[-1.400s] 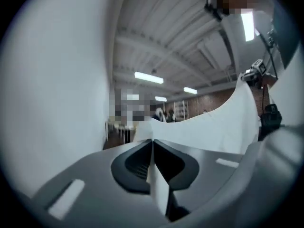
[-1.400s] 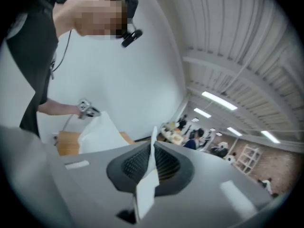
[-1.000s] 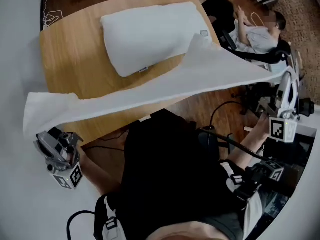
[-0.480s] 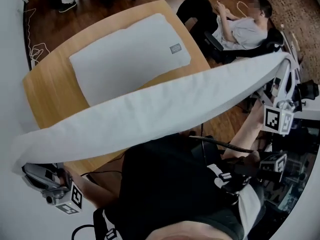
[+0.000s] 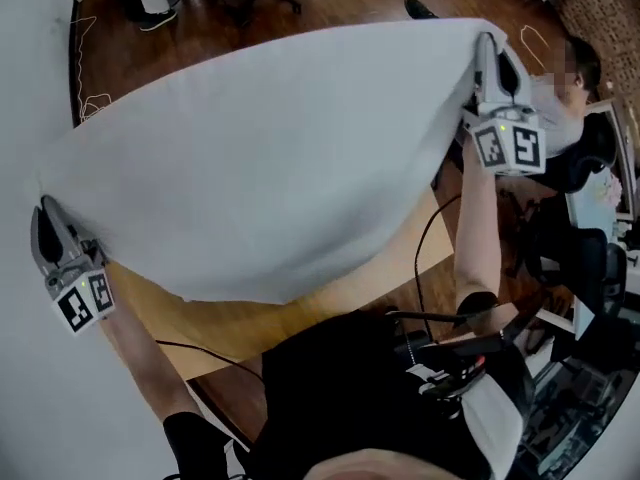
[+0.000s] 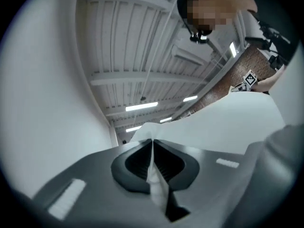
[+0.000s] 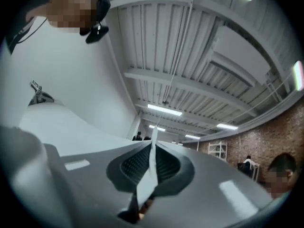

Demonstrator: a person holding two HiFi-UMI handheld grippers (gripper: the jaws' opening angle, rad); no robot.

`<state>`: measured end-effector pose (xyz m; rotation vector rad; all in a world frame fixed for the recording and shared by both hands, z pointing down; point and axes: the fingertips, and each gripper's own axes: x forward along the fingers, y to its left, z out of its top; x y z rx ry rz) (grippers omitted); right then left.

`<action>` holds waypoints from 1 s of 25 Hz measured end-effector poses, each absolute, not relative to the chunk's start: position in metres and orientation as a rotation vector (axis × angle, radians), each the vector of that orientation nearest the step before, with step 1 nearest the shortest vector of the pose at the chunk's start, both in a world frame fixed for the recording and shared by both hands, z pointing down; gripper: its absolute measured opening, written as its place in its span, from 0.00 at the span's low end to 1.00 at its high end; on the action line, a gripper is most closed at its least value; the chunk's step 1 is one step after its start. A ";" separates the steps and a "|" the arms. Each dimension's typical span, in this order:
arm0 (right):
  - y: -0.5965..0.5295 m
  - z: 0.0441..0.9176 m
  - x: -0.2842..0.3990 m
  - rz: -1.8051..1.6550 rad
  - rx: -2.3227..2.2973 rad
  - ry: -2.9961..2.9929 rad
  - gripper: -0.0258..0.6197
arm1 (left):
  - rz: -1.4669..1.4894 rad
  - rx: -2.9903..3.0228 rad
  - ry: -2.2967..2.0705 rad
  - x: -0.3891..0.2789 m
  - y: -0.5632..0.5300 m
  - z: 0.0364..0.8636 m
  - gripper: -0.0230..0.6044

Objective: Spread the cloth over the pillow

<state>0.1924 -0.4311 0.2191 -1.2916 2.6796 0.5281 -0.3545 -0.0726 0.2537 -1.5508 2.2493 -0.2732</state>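
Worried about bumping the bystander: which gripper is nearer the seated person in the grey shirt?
Right. The right gripper, shut on the white cloth, is close to that person; the left gripper holds the opposite corner.

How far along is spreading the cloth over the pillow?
Done: left gripper and right gripper are each shut on a cloth edge. In hand: the cloth billows, raised above the table. Remaining: lowering it onto the pillow, hidden underneath.
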 end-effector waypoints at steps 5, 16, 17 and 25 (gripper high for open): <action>-0.600 0.508 0.088 -0.011 -1.409 3.295 0.13 | -0.710 -1.832 2.544 -0.430 -0.192 0.469 0.13; -0.453 0.554 0.238 -0.639 -1.074 3.331 0.36 | -0.437 -2.360 2.837 -0.379 0.028 0.556 0.38; -0.412 0.547 0.236 -0.646 -0.916 3.379 0.36 | -0.442 -2.451 2.828 -0.367 0.063 0.565 0.38; -0.214 0.659 0.272 -0.686 -0.394 4.110 0.56 | -0.746 -2.955 2.470 -0.278 0.138 0.647 0.44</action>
